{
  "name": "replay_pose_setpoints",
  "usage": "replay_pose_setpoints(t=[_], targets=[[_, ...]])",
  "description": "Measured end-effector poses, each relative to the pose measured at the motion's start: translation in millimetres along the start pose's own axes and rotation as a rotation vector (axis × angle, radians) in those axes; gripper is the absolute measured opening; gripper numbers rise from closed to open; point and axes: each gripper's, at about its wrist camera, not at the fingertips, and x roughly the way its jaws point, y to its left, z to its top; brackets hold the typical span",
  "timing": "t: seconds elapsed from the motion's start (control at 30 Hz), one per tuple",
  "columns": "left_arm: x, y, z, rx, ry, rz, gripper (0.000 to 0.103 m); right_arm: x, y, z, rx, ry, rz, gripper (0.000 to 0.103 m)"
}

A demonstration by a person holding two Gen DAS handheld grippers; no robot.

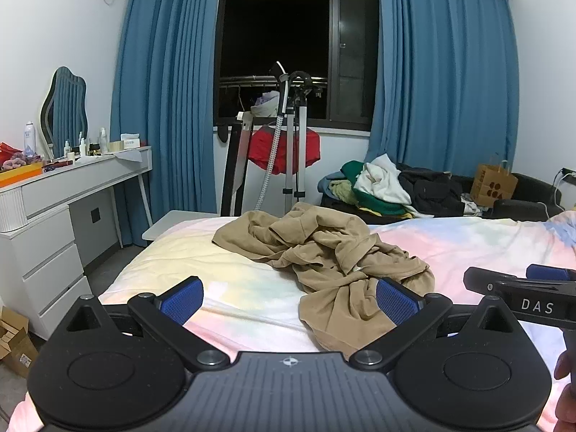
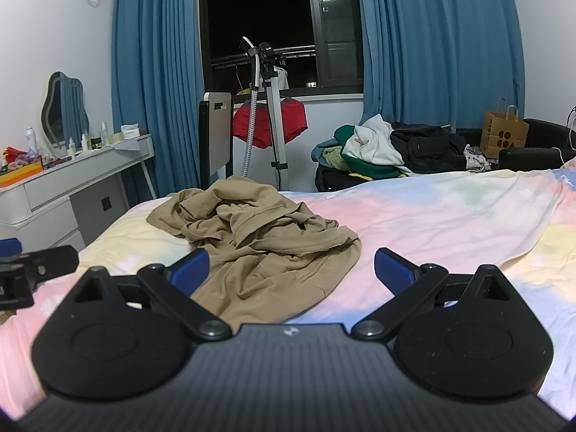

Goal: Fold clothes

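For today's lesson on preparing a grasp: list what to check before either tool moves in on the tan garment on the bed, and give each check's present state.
1. Left tool open: ok, fingers spread wide.
2. Right tool open: ok.
3. Both tools empty: ok, nothing between the fingers.
4. Tan garment lying on the bed ahead of both tools: ok.
5. Garment spread flat: not ok, crumpled in a heap.
6. Collar or hem found for a grip: cannot tell, the folds hide them.

A crumpled garment (image 1: 324, 252) lies on the bed (image 1: 468, 244), dresser (image 1: 54, 216) left, clothes pile (image 1: 388, 183) behind.
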Motion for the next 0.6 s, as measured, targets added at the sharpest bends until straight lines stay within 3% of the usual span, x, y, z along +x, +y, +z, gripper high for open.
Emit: replay_pose_setpoints(t=[0.17, 0.27, 0.6], targets=[[4, 7, 3, -0.035, 0.021, 0.009, 0.103, 1, -1, -1, 0.018, -0.007, 0.006, 0.100], [-10, 14, -3, -0.052, -0.018, 0.014, 0.103, 2, -1, -2, 0.028, -0.011, 0.010, 0.100], [10, -2, -8, -0.015, 0.023, 0.020, 0.103, 7, -6, -3, 0.061, 0.002, -0.013, 0.100]])
